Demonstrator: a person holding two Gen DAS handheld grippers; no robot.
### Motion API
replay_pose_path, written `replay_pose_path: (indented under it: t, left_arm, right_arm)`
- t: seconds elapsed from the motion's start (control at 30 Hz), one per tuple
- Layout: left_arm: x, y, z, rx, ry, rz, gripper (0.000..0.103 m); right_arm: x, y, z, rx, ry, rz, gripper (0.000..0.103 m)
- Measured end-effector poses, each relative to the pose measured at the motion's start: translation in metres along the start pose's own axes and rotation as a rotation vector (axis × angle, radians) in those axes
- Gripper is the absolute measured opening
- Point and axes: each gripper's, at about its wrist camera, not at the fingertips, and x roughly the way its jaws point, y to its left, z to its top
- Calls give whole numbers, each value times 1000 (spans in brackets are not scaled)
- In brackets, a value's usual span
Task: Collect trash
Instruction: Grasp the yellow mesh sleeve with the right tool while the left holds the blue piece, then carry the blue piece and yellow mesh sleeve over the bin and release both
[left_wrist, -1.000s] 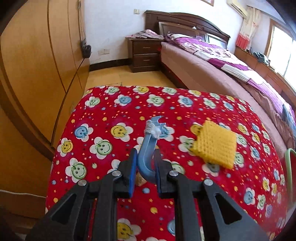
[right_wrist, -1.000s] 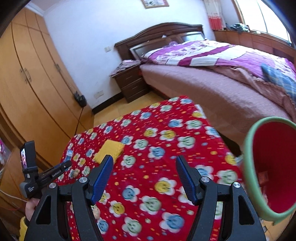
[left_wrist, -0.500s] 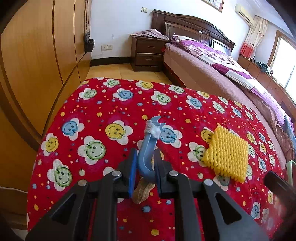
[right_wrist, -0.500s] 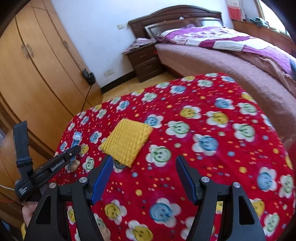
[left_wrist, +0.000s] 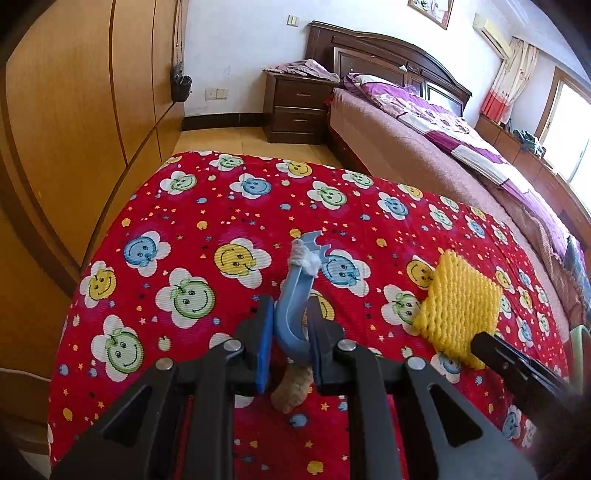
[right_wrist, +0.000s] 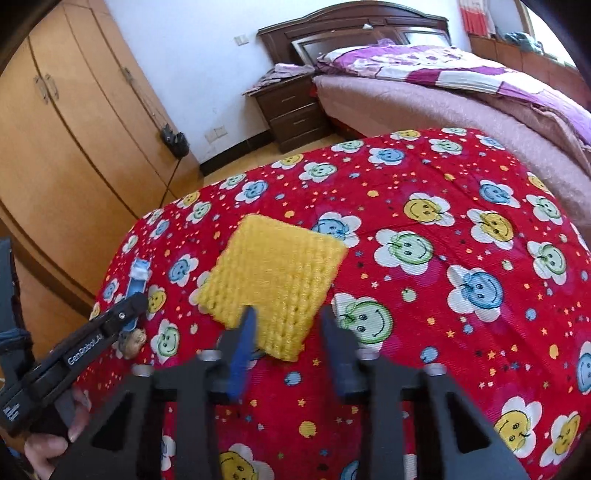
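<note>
My left gripper (left_wrist: 291, 325) is shut on a curved blue plastic piece (left_wrist: 295, 295) with a white wad at its tip, held just above the red smiley-flower cloth (left_wrist: 184, 229). A brown nut-like scrap (left_wrist: 291, 391) lies under it. A yellow foam net pad (left_wrist: 458, 314) lies to the right. In the right wrist view my right gripper (right_wrist: 288, 332) is open, its fingers either side of the near corner of the yellow pad (right_wrist: 273, 280). The left gripper (right_wrist: 110, 325) with the blue piece (right_wrist: 138, 280) shows at the left there.
A wooden wardrobe (left_wrist: 74, 110) stands left of the table. A nightstand (left_wrist: 295, 107) and a bed (left_wrist: 461, 147) are beyond. A green bin rim (left_wrist: 580, 332) shows at the right edge of the left wrist view.
My right gripper has swung left from the bin and come down to the yellow pad, its fingers narrower. My left gripper has kept hold of the blue piece and moved slightly closer to the cloth.
</note>
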Motion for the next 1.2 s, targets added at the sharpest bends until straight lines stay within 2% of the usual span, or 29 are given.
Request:
replay_pose_path:
  t: [0.07,0.33,0.53,0.73,0.97,1.2]
  left_arm:
    - [-1,-1,-2,1,-3,0,17]
    - [-5,-2,-3,-4,-10,-13,17]
    - [-15,-8,-4,16,-28,-27,17]
    - [-31,-23,-3,56,-47,-41,17]
    - [-56,-47,-6,119,-70,-58,17]
    - [-82,-73,-14,154,-75,-111,17]
  right_arm:
    - [-4,0,-1,-5,-11,-3,11]
    - [-61,-3,-7,2,-147,-13,11]
    - [-105,-21,-16,38,-220,-23,11]
    - [-148,-47,-32,80,-277,-64,11]
    - [-196,-92,-58,136,-338,-159,11]
    - [-237,-139,-81,233,-392,-237,11]
